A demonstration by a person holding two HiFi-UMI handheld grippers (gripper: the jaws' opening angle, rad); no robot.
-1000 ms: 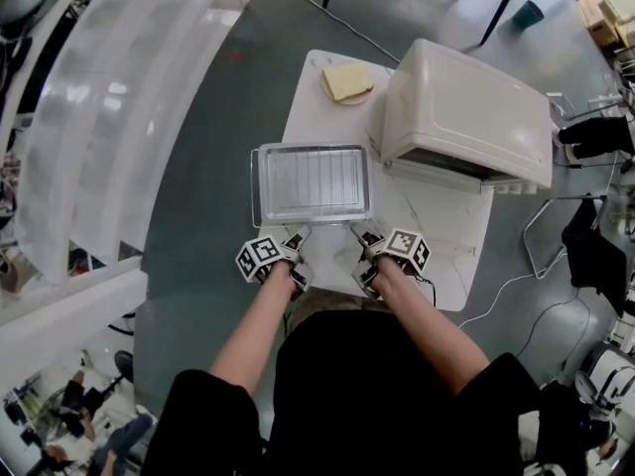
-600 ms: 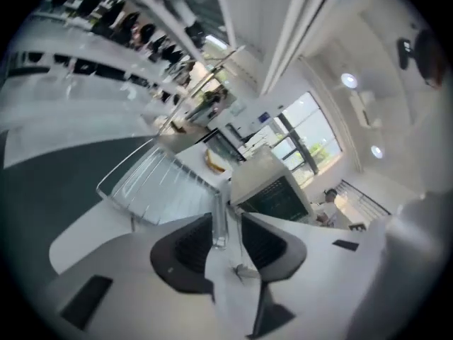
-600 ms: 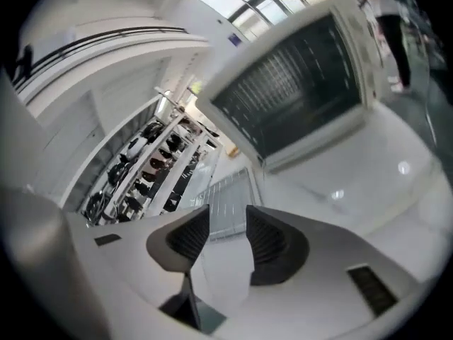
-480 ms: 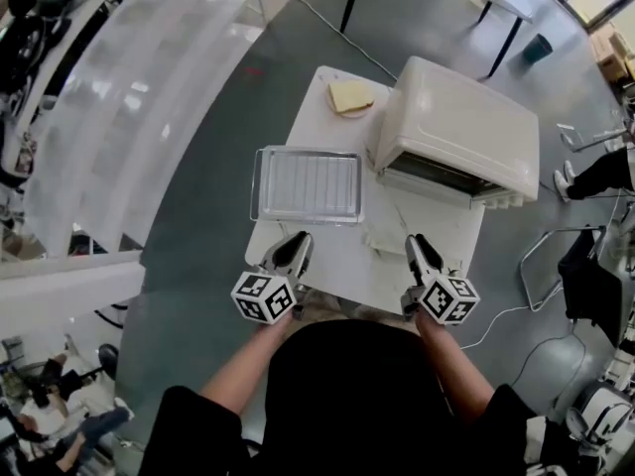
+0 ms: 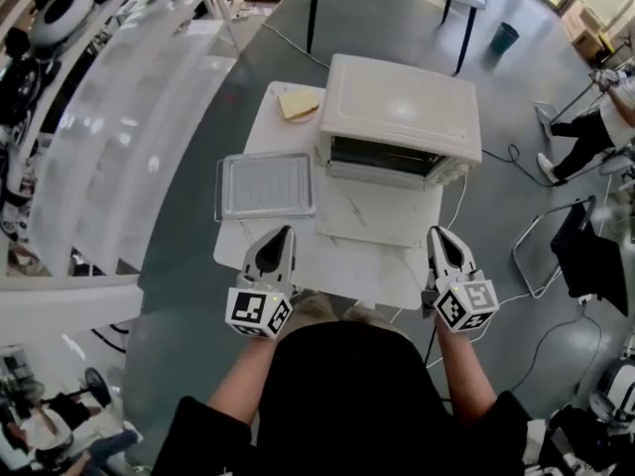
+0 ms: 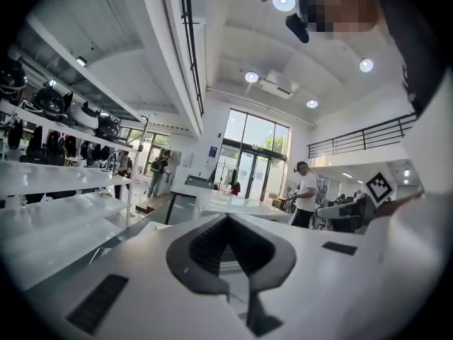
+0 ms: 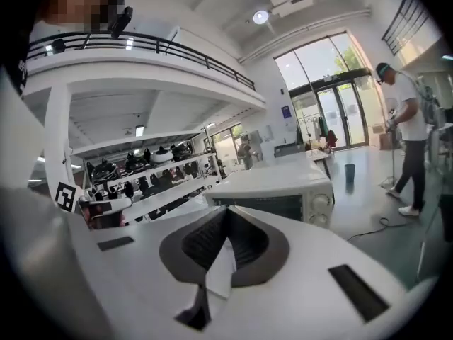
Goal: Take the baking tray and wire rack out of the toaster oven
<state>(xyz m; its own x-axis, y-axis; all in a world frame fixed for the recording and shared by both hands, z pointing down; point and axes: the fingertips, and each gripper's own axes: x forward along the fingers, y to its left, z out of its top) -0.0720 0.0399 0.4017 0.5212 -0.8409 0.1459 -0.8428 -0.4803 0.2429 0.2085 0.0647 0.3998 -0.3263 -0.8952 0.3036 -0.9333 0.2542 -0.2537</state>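
The metal baking tray (image 5: pixel 224 188) lies on the left part of the white table (image 5: pixel 298 258), outside the cream toaster oven (image 5: pixel 402 107). The wire rack (image 5: pixel 268 180) rests inside the tray. The oven's door (image 5: pixel 382 214) lies open toward me. My left gripper (image 5: pixel 282 234) hovers above the table's near edge, just in front of the tray and apart from it. My right gripper (image 5: pixel 438 234) hovers off the table's near right corner. Both jaws have just been closing and stand shut with nothing between them, as seen in the left gripper view (image 6: pixel 226 218) and the right gripper view (image 7: pixel 225 211).
A yellow slab (image 5: pixel 297 104) lies on the table's far left corner beside the oven. A cable (image 5: pixel 486 300) trails on the floor to the right. A person (image 5: pixel 595 127) and a dark chair (image 5: pixel 580 256) are at the right; white shelving (image 5: pixel 109 117) runs along the left.
Both grippers left the tray's near edge, rose and drew back toward me while rolling over. Their jaws went from open to shut. The tray stayed on the table.
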